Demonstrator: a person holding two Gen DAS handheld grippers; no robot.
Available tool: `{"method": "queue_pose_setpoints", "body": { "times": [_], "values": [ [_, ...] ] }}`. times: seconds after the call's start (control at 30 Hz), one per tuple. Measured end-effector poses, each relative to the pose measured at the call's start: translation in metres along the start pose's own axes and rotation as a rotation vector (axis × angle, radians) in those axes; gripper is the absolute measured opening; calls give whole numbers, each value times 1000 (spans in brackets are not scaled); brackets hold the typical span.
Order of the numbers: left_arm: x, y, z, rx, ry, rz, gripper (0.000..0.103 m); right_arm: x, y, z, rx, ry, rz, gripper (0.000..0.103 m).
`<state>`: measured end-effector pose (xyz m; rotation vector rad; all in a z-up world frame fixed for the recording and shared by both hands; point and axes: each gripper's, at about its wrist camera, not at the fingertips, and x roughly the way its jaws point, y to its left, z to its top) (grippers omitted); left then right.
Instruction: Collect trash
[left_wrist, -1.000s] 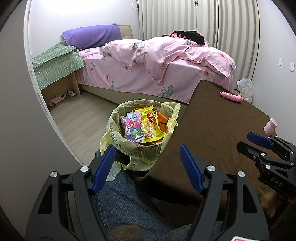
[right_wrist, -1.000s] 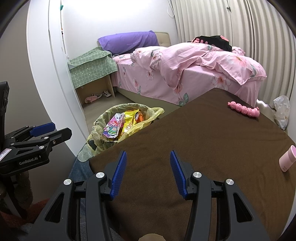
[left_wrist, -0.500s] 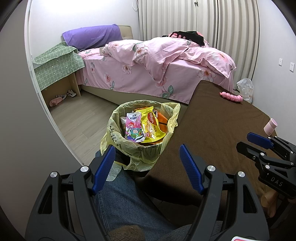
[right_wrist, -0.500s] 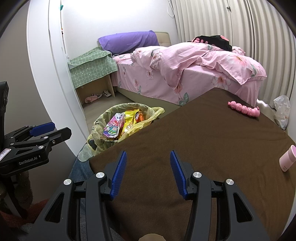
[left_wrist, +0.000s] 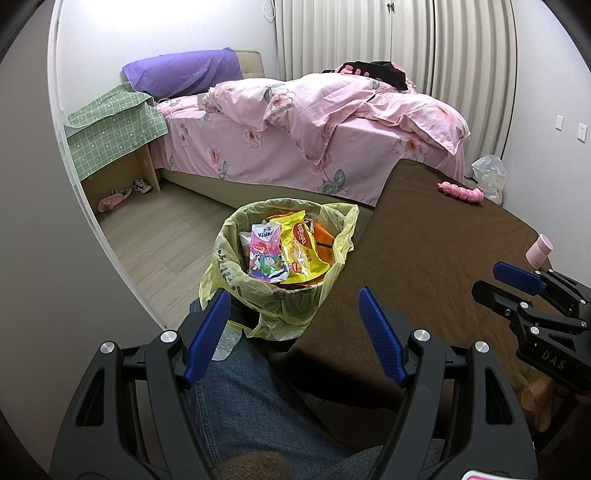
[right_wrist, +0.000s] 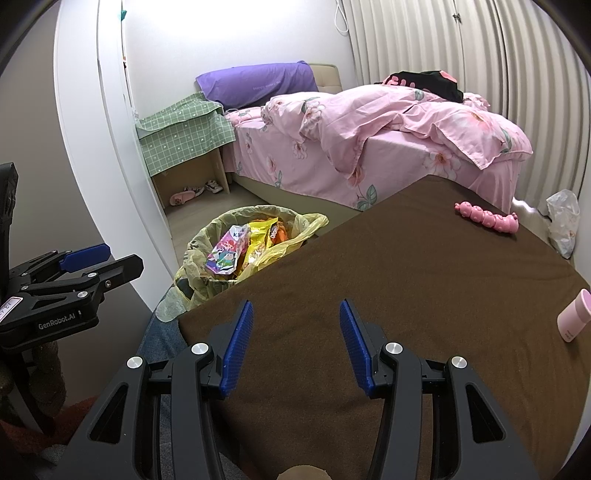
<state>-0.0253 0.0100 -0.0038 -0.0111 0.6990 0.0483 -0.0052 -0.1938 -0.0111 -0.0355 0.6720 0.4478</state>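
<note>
- Trash, in the form of bright snack wrappers (left_wrist: 284, 254), sat heaped in a round bin lined with a yellow-green plastic bag (left_wrist: 236, 280), which stood on the floor just beside the near left corner of the brown-cloth-covered table (right_wrist: 424, 280).
- Left gripper (left_wrist: 295, 332), black with blue pads, was released and empty, jaws wide apart, aimed downward over a blue-jeaned knee (left_wrist: 255, 402) with the bin straight ahead of it and near.
- Right gripper (right_wrist: 295, 339), of the same make, was also unclenched with nothing between its pads, angled down over the table's near edge; the bin lay ahead and to its left, so the left hand was plainly the nearer one.
- On the cloth only a pink segmented caterpillar toy (right_wrist: 485, 217), long axis running roughly across the far edge, and a pale pink cylindrical bottle (right_wrist: 574, 314) at the right edge were visible; whether either counts as trash I could not tell.
- My judgement: collecting looked nearly finished.
</note>
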Motion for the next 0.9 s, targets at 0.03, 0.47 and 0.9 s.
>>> {"method": "queue_pose_setpoints", "body": {
  "times": [0.03, 0.47, 0.9],
  "values": [
    [1, 1, 0, -2, 3, 0, 68, 1, 1, -1, 0, 0, 1, 46],
    [1, 5, -1, -11, 8, -10, 68, 0, 4, -1, -8, 1, -3, 46],
    [60, -41, 12, 142, 132, -111, 68, 18, -57, -3, 78, 35, -104, 55]
  ]
}}
